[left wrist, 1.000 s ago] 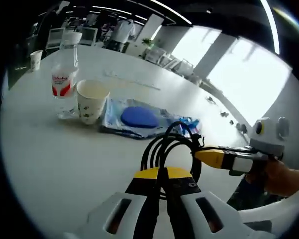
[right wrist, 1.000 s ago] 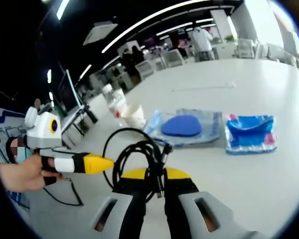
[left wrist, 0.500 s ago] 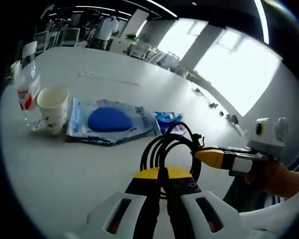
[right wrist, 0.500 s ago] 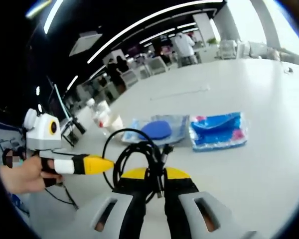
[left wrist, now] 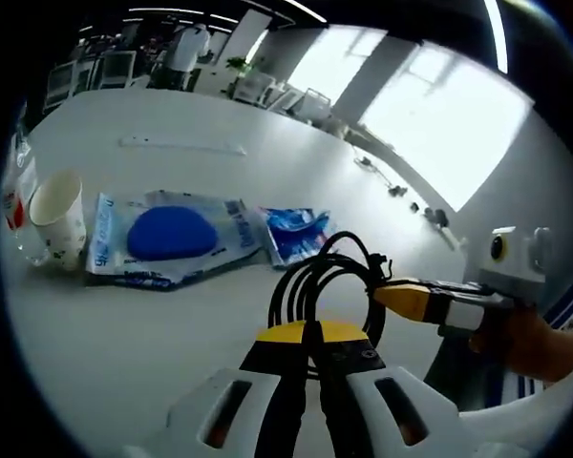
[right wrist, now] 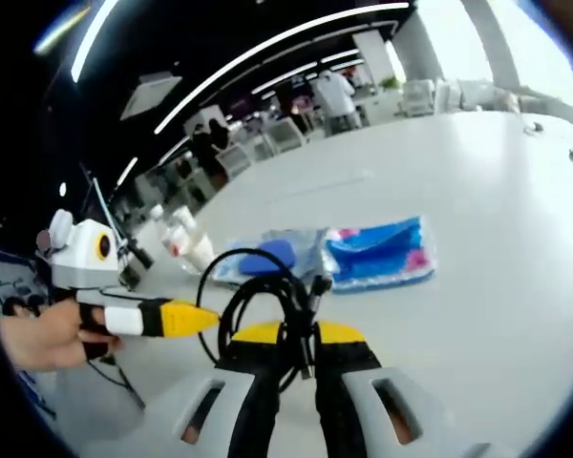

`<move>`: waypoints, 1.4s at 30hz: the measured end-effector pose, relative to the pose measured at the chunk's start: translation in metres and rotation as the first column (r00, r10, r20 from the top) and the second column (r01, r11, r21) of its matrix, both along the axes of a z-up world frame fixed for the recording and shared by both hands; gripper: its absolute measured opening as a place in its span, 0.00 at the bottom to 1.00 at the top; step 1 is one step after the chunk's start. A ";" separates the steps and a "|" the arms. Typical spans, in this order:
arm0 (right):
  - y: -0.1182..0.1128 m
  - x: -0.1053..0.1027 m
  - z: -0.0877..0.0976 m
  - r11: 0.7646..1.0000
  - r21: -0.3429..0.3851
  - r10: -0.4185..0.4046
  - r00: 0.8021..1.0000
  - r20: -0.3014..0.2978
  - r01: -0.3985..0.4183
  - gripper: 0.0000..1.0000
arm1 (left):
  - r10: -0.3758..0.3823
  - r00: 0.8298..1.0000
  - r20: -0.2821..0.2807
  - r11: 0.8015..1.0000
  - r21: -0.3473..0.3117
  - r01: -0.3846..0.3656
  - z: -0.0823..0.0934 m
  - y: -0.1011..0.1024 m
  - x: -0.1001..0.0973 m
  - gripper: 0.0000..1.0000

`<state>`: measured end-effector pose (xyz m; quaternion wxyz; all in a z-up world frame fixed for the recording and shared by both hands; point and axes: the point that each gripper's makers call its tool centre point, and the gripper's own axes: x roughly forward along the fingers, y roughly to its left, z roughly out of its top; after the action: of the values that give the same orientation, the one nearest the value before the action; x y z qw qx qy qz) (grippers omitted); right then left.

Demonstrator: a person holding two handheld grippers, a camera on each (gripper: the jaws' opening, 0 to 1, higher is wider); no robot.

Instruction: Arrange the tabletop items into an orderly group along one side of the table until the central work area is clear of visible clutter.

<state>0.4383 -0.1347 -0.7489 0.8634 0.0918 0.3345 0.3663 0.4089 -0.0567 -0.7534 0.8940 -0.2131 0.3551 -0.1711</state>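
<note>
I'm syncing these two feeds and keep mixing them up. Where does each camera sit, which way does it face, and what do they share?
Left gripper view: rides the left gripper, facing across the table; right gripper and hand enter from the right.
Right gripper view: rides the right gripper, facing the table; left gripper enters from the left.
Shared: black cable, blue packets, paper cup.

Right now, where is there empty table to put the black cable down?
Bare table lies between the coiled cable and the blue-pad packet, and past the packets toward the windows. It is crowded by the paper cup, bottle and smaller blue packet.
</note>
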 end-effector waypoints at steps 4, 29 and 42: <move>-0.008 0.004 -0.003 1.000 -0.002 -0.016 1.000 -0.004 0.016 0.08 | -0.011 1.000 -0.009 1.000 0.000 0.011 -0.002 -0.007 0.005 0.00; -0.036 0.031 -0.025 0.998 -0.003 -0.059 0.997 -0.052 0.059 0.08 | -0.060 0.996 -0.069 0.998 0.023 0.061 -0.023 -0.034 0.031 0.00; -0.046 0.037 -0.043 0.998 -0.009 -0.067 0.994 -0.091 0.066 0.08 | -0.091 0.991 -0.100 0.994 0.043 0.096 -0.037 -0.044 0.039 0.00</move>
<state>0.4750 -0.1810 -0.7916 0.8591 0.1169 0.3717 0.3317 0.4481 -0.1002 -0.7900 0.8714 -0.1828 0.4119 -0.1938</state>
